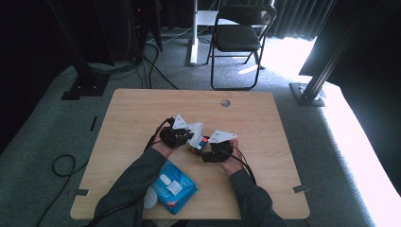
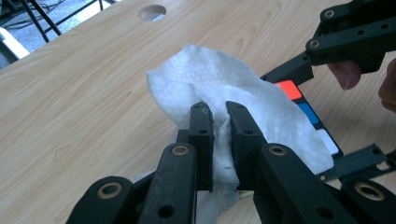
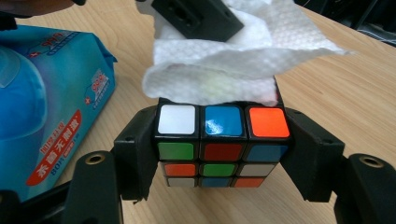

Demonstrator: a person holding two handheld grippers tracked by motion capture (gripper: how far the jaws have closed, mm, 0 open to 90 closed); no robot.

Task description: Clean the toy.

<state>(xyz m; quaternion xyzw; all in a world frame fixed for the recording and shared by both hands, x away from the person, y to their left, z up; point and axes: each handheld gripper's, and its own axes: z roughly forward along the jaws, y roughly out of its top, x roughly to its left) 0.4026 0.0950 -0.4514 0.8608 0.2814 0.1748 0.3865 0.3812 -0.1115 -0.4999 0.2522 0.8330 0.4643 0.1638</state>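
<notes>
A scrambled puzzle cube (image 3: 222,140) sits between the jaws of my right gripper (image 3: 223,151), which is shut on its two sides just above the table. A white wipe (image 3: 233,56) lies draped over the cube's top. My left gripper (image 2: 219,133) is shut on that wipe (image 2: 219,79) and presses it onto the cube (image 2: 303,109). In the high view the left gripper (image 1: 182,135) and the right gripper (image 1: 213,146) meet at the table's middle, with the cube (image 1: 199,144) between them.
A blue pack of wet wipes (image 1: 172,187) lies at the table's near edge by the left forearm, also close on the left in the right gripper view (image 3: 46,107). A cable hole (image 1: 225,102) marks the far side of the wooden table (image 1: 132,113). A black folding chair (image 1: 239,38) stands beyond.
</notes>
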